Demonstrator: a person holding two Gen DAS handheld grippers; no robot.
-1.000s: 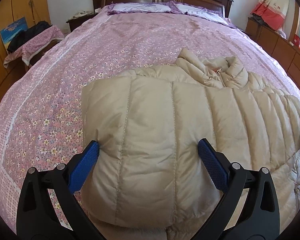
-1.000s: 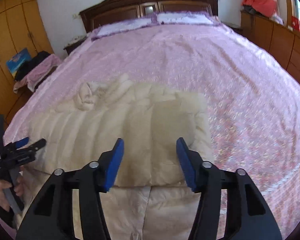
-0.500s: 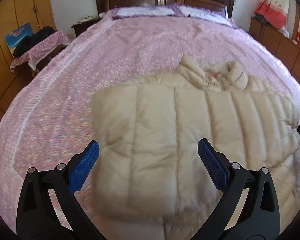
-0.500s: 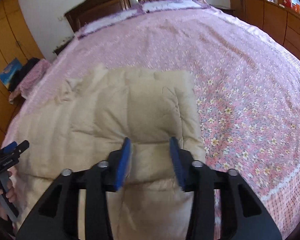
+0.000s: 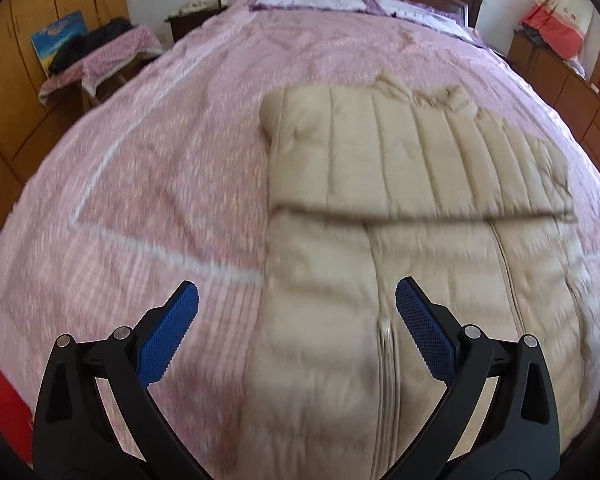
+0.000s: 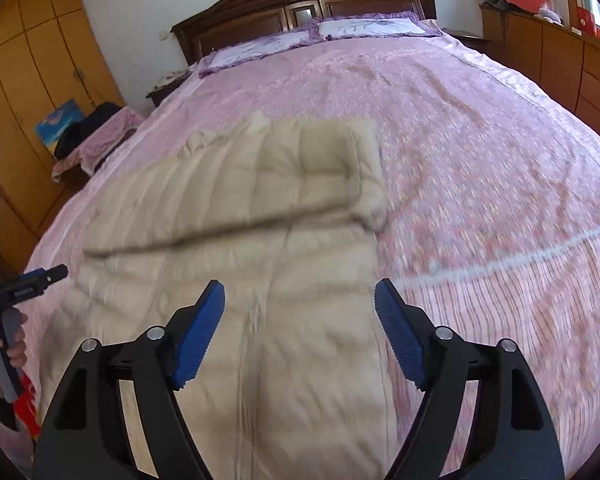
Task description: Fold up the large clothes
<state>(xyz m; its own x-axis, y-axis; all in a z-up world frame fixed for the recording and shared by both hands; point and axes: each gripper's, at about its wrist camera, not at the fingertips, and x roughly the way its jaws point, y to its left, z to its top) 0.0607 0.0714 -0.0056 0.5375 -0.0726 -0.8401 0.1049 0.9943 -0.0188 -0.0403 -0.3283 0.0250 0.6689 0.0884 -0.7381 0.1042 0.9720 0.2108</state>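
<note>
Nearest the lens in the left wrist view, the left hand-held gripper [image 5: 296, 312] stands released, its blue pads wide apart and clear of the cloth, with the bedspread under one pad and the edge of the jacket under the other. In the right wrist view the right hand-held gripper [image 6: 299, 308] is opening, its jaws spread above the jacket with nothing pinched between them. At the left edge of that same view a hand [image 6: 4, 352] grips the handle of the left tool. The beige quilted jacket [image 5: 412, 248] lies flat on the bed [image 5: 172, 152], on the near half of the pink flowered bedspread; its zipper [image 5: 386, 364] runs toward the camera down the lower part. Across the jacket's middle a folded panel lies crosswise, its near edge casting a dark line, and the collar [image 5: 432, 94] is bunched at the far side. Both views are blurred. Farther back come two pillows [image 6: 324, 36] against a dark wooden headboard [image 6: 304, 4]. To the left stand yellow wardrobe doors [image 6: 32, 52] and a cloth-covered stand [image 5: 112, 52] bearing dark clothes.
</note>
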